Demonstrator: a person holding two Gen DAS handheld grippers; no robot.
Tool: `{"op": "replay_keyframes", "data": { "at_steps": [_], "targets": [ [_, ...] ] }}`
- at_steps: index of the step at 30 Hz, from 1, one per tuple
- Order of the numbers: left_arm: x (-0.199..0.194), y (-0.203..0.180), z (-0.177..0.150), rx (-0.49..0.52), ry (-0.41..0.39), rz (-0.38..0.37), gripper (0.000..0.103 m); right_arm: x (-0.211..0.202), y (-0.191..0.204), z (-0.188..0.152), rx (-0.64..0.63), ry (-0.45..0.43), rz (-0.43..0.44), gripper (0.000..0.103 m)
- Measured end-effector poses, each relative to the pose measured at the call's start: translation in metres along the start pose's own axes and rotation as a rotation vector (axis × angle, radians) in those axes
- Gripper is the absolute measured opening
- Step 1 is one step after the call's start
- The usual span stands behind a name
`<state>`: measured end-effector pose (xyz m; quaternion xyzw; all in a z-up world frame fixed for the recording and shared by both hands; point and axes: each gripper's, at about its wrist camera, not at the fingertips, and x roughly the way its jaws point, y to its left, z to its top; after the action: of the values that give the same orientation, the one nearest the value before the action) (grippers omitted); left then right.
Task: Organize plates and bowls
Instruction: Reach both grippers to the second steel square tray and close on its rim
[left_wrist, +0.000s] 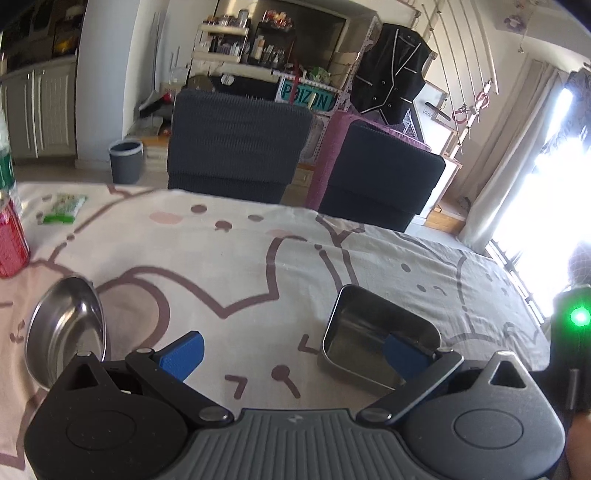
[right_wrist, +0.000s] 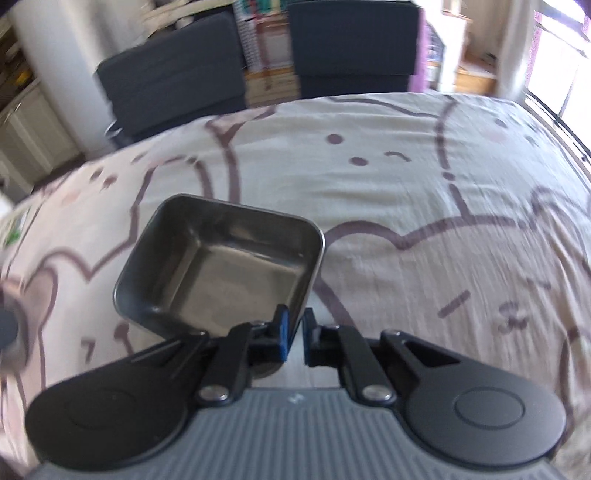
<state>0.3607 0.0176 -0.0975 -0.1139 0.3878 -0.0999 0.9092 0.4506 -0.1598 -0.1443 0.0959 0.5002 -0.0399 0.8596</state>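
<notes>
The square stainless-steel tray with rounded corners (right_wrist: 218, 262) is pinched by its near corner between the blue pads of the right hand-held gripper (right_wrist: 293, 334), whose jaws are nearly closed on the thin wall. The tray is presented corner-on, one diagonal running away from the gripper and slightly leftward, with its open side up; whether it rests on the cloth or is raised just above it cannot be told. No writing is seen on the tray.

In the left wrist view the same tray (left_wrist: 369, 325) lies to the right, partly behind the right blue finger pad (left_wrist: 404, 356) of the left hand-held gripper (left_wrist: 293, 354), which is spread wide and holds nothing. A round shiny steel bowl (left_wrist: 66, 328) is seen at the left, tilted so that its hollow faces the camera, well apart from the tray.

Both are set over the bench, covered by a cream cloth with brown cartoon-bear outlines (left_wrist: 258, 258). A red drinks can (left_wrist: 11, 240) stands at the far left edge and a green-and-white packet (left_wrist: 62, 208) lies beyond it; their labels are too blurred to read. Behind two dark grey chair backs (left_wrist: 236, 147), a teal sign reading "POIZON" (left_wrist: 306, 98) is visible.
</notes>
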Motion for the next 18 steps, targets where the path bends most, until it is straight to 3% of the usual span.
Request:
{"op": "replay_keyframes", "data": {
  "at_steps": [6, 10, 14, 18],
  "targets": [
    [0.006, 0.030, -0.004, -0.112, 0.091, -0.007, 0.079, -0.005, -0.007, -0.002, -0.079, 0.094, 0.087, 0.009],
    [0.013, 0.050, -0.009, -0.203, 0.145, -0.011, 0.064, -0.013, -0.012, -0.003, -0.083, 0.093, 0.083, 0.007],
    [0.013, 0.050, -0.008, -0.231, 0.127, -0.068, 0.061, -0.014, -0.017, -0.003, -0.092, 0.084, 0.078, 0.007],
    [0.021, 0.031, -0.008, -0.177, 0.132, -0.115, 0.057, -0.016, -0.013, -0.003, -0.160, 0.087, 0.105, 0.008]
  ]
}}
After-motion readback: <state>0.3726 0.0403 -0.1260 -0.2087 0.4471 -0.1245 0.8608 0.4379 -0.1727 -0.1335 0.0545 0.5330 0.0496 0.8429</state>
